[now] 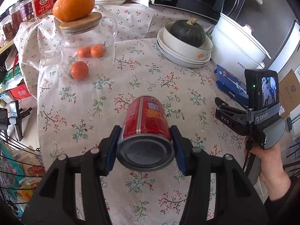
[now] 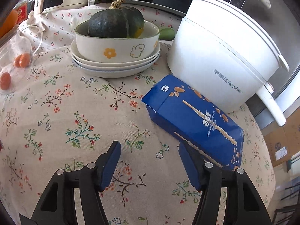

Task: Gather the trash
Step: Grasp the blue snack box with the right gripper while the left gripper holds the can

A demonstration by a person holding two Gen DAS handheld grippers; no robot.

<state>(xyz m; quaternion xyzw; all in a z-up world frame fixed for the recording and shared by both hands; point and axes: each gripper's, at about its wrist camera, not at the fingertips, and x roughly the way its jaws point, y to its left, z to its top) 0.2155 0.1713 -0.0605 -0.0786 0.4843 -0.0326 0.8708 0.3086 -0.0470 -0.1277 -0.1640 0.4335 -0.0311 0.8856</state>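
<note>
**Red can clamped, blue box lying flat**

Clenched on a red can [image 1: 145,129] at lower centre of the left wrist view: left gripper [image 1: 145,148], blue pads pressing both sides. Cylindrical, glossy printed metal, dull grey base toward the camera, long axis running away toward the upper frame, clear of the floral cloth surface [image 1: 93,112].

In the right wrist view, right gripper [image 2: 150,163] released, nothing between the pads. Just beside its right finger, right of centre: a blue box [image 2: 195,120], rectangular cardboard printed with biscuit sticks, lying flat, long axis from upper left to lower right, opened flap at the upper-left end, near a smooth white pot [image 2: 221,56].
</note>
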